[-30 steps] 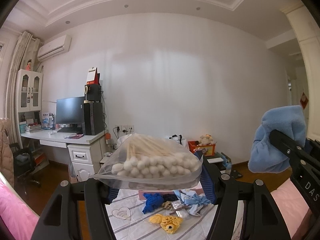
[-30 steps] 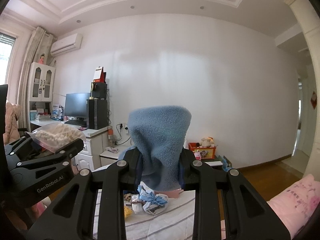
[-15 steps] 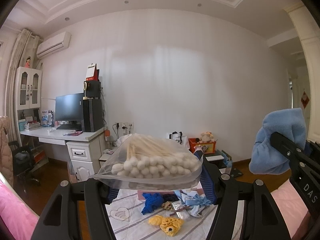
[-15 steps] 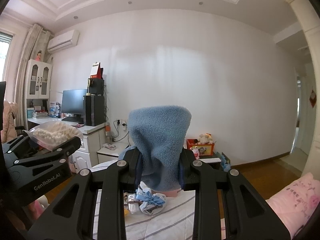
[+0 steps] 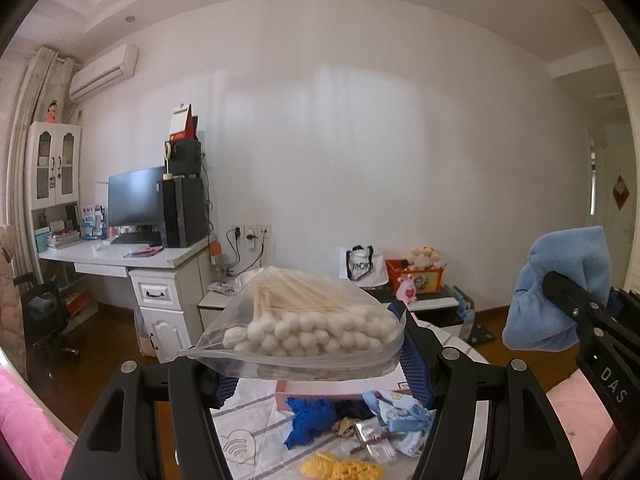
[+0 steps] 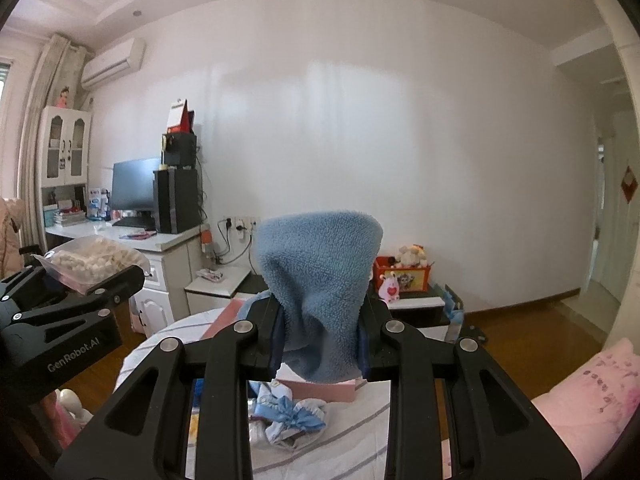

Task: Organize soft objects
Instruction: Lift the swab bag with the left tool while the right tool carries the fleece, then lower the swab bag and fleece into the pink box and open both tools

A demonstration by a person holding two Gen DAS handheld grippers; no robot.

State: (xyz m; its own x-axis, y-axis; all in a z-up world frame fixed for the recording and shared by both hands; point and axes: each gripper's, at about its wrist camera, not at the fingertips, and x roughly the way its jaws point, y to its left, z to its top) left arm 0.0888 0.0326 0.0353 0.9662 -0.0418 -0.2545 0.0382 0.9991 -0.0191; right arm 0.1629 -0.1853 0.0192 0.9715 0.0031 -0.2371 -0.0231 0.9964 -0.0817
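Note:
My left gripper (image 5: pixel 316 356) is shut on a clear bag of cotton swabs (image 5: pixel 308 328) and holds it in the air above the bed. My right gripper (image 6: pixel 320 332) is shut on a light blue fleece cloth (image 6: pixel 320 280), also held up; that cloth shows at the right of the left wrist view (image 5: pixel 560 292). Below, on the striped sheet (image 5: pixel 260 432), lie a dark blue knit piece (image 5: pixel 310 420), a yellow knit piece (image 5: pixel 340 470), a pale blue printed cloth (image 6: pixel 292 420) and a pink box (image 5: pixel 328 390).
A white desk (image 5: pixel 132 260) with monitor and computer tower stands at the left. A low table with a white bag (image 5: pixel 362 268) and an orange toy box (image 5: pixel 416 278) is against the far wall. Pink bedding (image 6: pixel 588 400) lies at the right. Wooden floor surrounds the bed.
Both views have tipped slightly downward, so more of the bed and the items on it show. Both grippers still hold their loads.

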